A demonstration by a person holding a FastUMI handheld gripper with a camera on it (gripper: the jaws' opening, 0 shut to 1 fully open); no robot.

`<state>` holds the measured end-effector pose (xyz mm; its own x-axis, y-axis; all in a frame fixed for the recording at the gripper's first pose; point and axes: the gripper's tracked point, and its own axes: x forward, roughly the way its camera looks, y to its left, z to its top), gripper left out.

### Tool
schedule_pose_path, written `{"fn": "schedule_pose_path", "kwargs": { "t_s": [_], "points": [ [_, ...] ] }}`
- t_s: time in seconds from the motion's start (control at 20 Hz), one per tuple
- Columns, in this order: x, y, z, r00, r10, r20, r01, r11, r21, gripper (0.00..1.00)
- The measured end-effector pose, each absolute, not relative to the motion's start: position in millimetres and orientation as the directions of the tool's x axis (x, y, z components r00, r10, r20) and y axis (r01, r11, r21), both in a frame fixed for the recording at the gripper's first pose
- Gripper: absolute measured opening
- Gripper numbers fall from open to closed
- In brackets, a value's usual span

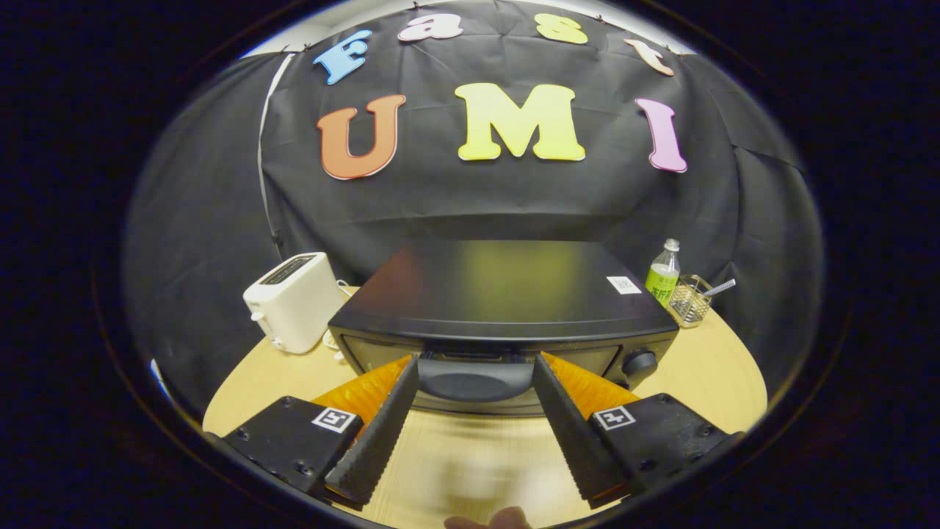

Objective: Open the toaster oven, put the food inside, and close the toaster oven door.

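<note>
Spread wide and holding nothing, the gripper (475, 367) brackets the door handle (475, 382), one fingertip at either end, contact uncertain. Beyond stands the toaster oven (507, 294), door closed, on the table (720, 375). Judgement: the handle is rigid, smooth, possibly slippery; hook it mid-span. The door should swing stiffly.

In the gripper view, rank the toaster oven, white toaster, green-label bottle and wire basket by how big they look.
Gripper open, fingers either side of the door handle.
1. Toaster oven, nearest too
2. White toaster
3. Bottle and wire basket: too alike to rank
</note>
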<state>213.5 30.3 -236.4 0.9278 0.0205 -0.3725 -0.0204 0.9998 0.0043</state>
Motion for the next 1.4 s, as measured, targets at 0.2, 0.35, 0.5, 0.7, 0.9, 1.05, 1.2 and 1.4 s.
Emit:
{"fn": "schedule_pose_path", "kwargs": {
  "t_s": [0.2,0.35,0.5,0.7,0.9,1.05,1.2,1.4],
  "points": [
    [229.4,28.8,-240.1,0.927,-0.007,-0.375,0.002,1.0,-0.014,1.0],
    [224.5,27.8,-242.9,0.918,0.001,-0.397,-0.008,1.0,-0.016,1.0],
    [202.9,28.8,-251.6,0.912,0.01,-0.411,-0.017,1.0,-0.012,1.0],
    [154.5,28.9,-287.4,0.884,0.012,-0.467,-0.026,0.999,-0.025,1.0],
    [122.3,28.6,-323.1,0.852,0.02,-0.524,-0.031,0.999,-0.013,1.0],
    [109.6,22.7,-355.3,0.8,0.02,-0.6,-0.015,1.0,0.014,1.0],
    [111.9,17.0,-357.1,0.8,0.016,-0.6,-0.023,1.0,-0.004,1.0],
    [105.4,27.3,-348.8,0.782,0.073,-0.619,-0.09,0.996,0.004,1.0]
  ]
}}
